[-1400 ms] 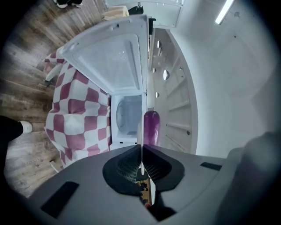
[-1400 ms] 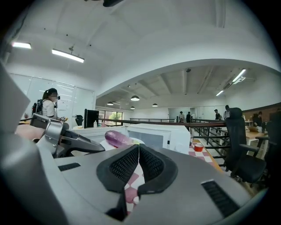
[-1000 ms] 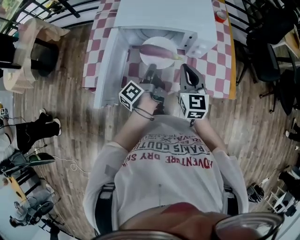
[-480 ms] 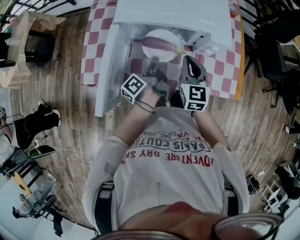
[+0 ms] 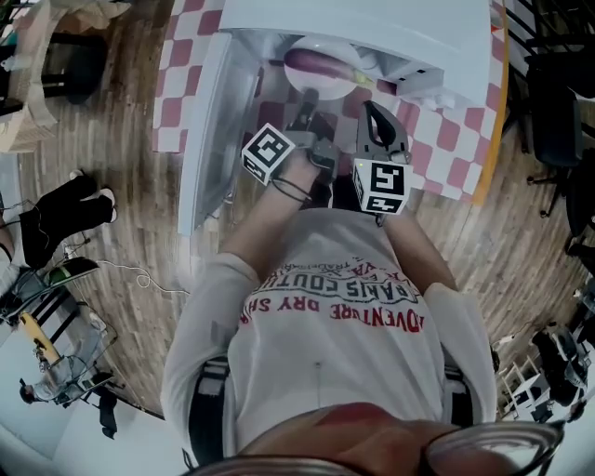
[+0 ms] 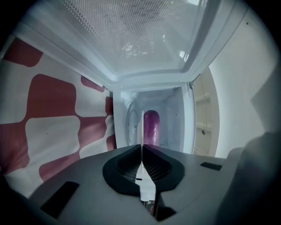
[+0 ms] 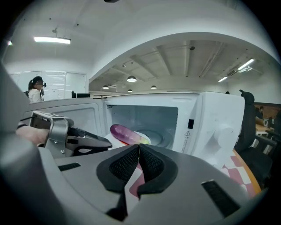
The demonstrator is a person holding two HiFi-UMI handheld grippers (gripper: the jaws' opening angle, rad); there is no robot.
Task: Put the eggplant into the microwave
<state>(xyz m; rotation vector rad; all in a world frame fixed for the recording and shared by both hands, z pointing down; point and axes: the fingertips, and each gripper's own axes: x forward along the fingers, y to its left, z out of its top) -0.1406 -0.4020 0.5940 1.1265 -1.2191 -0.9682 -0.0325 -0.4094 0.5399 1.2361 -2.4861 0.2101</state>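
- Well, my eggplant (image 5: 321,65) already lies inside the microwave (image 5: 372,23), flat across the white plate (image 5: 325,45) on the cavity floor. I judge that this keeps it from rolling.
- Just in front of the microwave's mouth sits the left gripper (image 5: 307,100), with its jaws pressed together and nothing between them. That suits a tool with nothing left to carry.
- Beside it, also in front of the mouth, is the right gripper (image 5: 373,112), with its jaws likewise closed on nothing.
- To the microwave's left the door (image 5: 212,139) stands swung wide, which leaves the opening free for both tools.
- Under the microwave is a red-and-white checked cloth (image 5: 177,84).
- To me the placing looks done. Only shutting the door may be left, and the left gripper is the nearer one to it.
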